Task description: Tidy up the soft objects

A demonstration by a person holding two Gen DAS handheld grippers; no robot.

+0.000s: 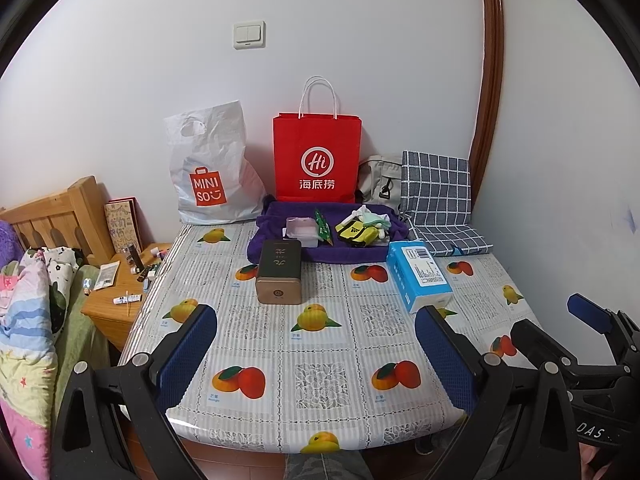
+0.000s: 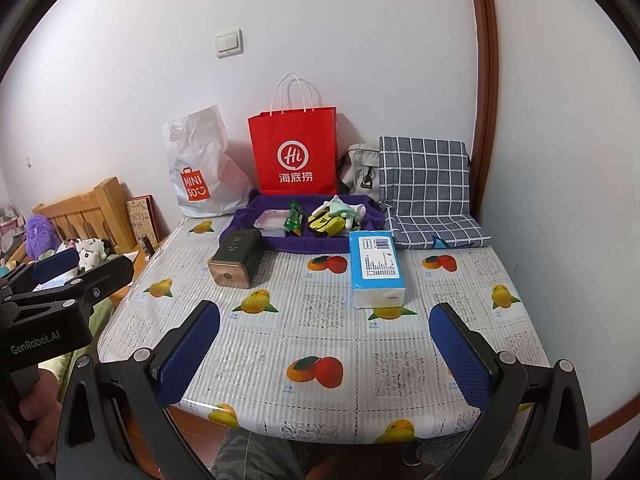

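Two tools, left tool [image 1: 316,344] & right tool [image 2: 325,342] both spread wide, empty, socks [image 1: 362,230] partly hidden in purple tray [image 1: 280,250].

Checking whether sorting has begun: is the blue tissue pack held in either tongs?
No: the blue tissue pack lies on the table, apart from both open tongs, right and left.

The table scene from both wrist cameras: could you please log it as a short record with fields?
surface: table with fruit-print plastic cloth
back row: white plastic Miniso bag, red paper bag, grey checked fabric cushion
soft items: yellow-black gloves and pale socks piled on purple towel
front items: dark rectangular tin, blue tissue pack
left gripper: open, holding nothing
right gripper: open, holding nothing
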